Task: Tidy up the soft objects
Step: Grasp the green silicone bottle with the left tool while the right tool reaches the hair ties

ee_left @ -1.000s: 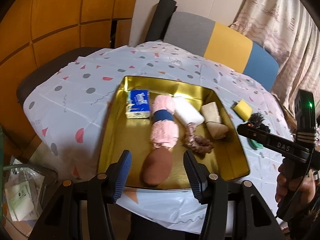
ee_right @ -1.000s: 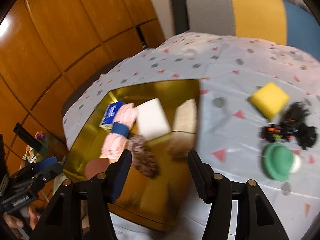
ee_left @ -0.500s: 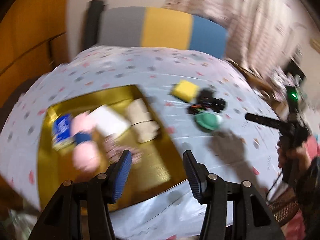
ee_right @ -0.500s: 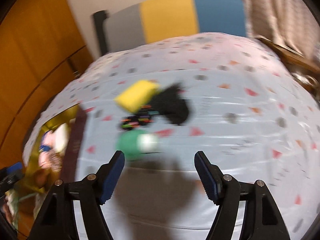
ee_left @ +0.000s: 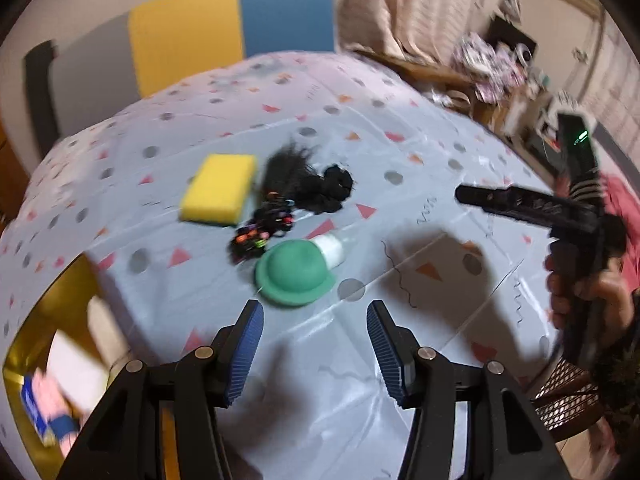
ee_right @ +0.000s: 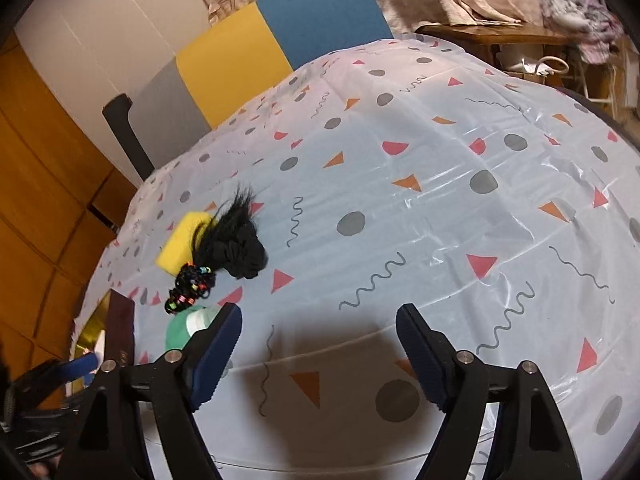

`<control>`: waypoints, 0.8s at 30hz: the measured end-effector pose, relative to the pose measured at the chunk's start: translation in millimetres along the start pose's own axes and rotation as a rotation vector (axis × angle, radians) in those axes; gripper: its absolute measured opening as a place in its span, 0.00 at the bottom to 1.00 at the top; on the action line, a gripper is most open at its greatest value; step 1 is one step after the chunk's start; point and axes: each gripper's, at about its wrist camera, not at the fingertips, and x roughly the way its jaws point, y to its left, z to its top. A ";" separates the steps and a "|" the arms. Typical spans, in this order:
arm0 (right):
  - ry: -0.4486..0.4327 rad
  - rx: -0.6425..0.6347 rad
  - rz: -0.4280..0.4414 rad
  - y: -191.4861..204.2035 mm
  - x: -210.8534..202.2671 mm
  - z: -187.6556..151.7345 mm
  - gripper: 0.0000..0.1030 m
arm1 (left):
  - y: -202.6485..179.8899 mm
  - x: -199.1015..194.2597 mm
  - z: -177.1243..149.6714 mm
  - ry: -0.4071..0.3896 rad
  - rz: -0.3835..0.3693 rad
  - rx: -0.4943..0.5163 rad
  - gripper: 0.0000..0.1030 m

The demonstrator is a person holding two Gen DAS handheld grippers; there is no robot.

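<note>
In the left wrist view we find, at the lower left of the frame, the gold tray (ee_left: 86, 276) with blurred soft items inside it, among them a white block (ee_left: 78, 364) and a pink and blue roll (ee_left: 48, 408). Right of the tray, on the patterned tabletop (ee_left: 420, 208), lies the yellow sponge (ee_left: 218, 194), left of centre. Just beside it to the right we note the black hair piece (ee_left: 308, 184) and, below that, the black bands with coloured beads (ee_left: 260, 232). The green hat (ee_left: 295, 278) sits at centre, touching a small white object (ee_left: 330, 248). At the bottom centre the left gripper (ee_left: 314, 340) hovers over bare cloth near the hat, its fingers spread and pinching nothing. At the far right a hand (ee_left: 592, 300) holds the right gripper (ee_left: 500, 200) above the tabletop.

In the right wrist view the sponge (ee_right: 180, 244), hair piece (ee_right: 236, 240), beaded bands (ee_right: 190, 284) and hat (ee_right: 182, 330) cluster at the left. At bottom centre the right gripper (ee_right: 318, 344) has its fingers opening, with only cloth between them.
</note>
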 end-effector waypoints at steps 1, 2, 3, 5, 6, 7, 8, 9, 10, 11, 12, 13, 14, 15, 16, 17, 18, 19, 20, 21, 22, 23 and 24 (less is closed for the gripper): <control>0.000 0.004 0.005 -0.9 -2.4 -0.3 0.79 | -2.3 8.6 4.8 0.017 -0.006 0.020 0.53; 0.001 0.007 0.011 -0.4 -3.0 -0.2 0.79 | -4.4 17.7 9.3 0.036 -0.009 0.041 0.53; 0.003 0.009 0.014 0.3 -2.9 0.1 0.80 | -6.2 27.4 13.7 0.058 -0.003 0.059 0.53; 0.004 0.011 0.014 0.4 -2.9 0.6 0.81 | -9.8 41.5 19.6 0.088 -0.011 0.091 0.53; 0.003 0.014 0.015 0.1 -3.4 1.1 0.81 | -12.1 49.8 22.4 0.110 -0.014 0.111 0.53; 0.000 0.018 0.020 -0.2 -4.6 1.3 0.81 | -13.5 57.9 25.0 0.125 -0.008 0.129 0.53; -0.005 0.024 0.027 -0.5 -6.4 1.7 0.81 | -15.1 64.3 27.1 0.136 -0.003 0.148 0.53; -0.010 0.032 0.033 -1.1 -8.0 2.1 0.83 | -16.7 72.9 29.9 0.153 0.004 0.173 0.53; -0.012 0.036 0.037 -1.7 -8.9 2.6 0.84 | -18.0 79.6 32.0 0.166 0.013 0.192 0.53; -0.015 0.040 0.040 -2.1 -10.3 2.9 0.84 | -19.2 84.9 33.8 0.174 0.021 0.210 0.53; -0.018 0.044 0.041 -2.5 -11.2 3.3 0.85 | -20.6 89.9 35.5 0.183 0.026 0.230 0.53; -0.019 0.048 0.044 -3.0 -11.8 3.6 0.85 | -22.4 95.2 37.5 0.192 0.033 0.256 0.53; -0.017 0.052 0.046 -3.6 -12.0 4.1 0.85 | -24.2 99.2 39.8 0.192 0.041 0.283 0.53; -0.015 0.056 0.048 -4.2 -11.9 4.6 0.85 | -24.8 103.2 42.2 0.198 0.038 0.305 0.53; -0.014 0.063 0.051 -4.9 -11.9 4.7 0.85 | -24.8 105.7 43.9 0.204 0.037 0.312 0.54; -0.012 0.067 0.054 -5.2 -11.4 4.8 0.85 | -24.3 107.7 46.6 0.202 0.038 0.320 0.54; -0.010 0.068 0.056 -5.3 -11.2 5.1 0.85 | -23.9 108.9 48.5 0.201 0.030 0.324 0.54; -0.009 0.069 0.058 -5.4 -11.0 5.3 0.85 | -23.7 111.3 50.2 0.208 0.019 0.331 0.54; -0.009 0.071 0.059 -5.4 -10.9 5.2 0.85 | -24.2 113.4 50.7 0.210 0.021 0.341 0.54; -0.007 0.070 0.063 -5.2 -10.6 5.3 0.85 | -25.3 114.7 50.9 0.209 0.028 0.359 0.54; -0.005 0.068 0.064 -4.8 -10.3 5.4 0.85 | -26.8 115.9 51.6 0.213 0.027 0.374 0.54; -0.006 0.066 0.062 -4.3 -10.4 5.3 0.85 | -26.5 116.3 52.9 0.216 0.017 0.374 0.54; -0.005 0.065 0.062 -4.2 -10.3 5.1 0.86 | -25.8 114.5 52.8 0.215 0.003 0.377 0.55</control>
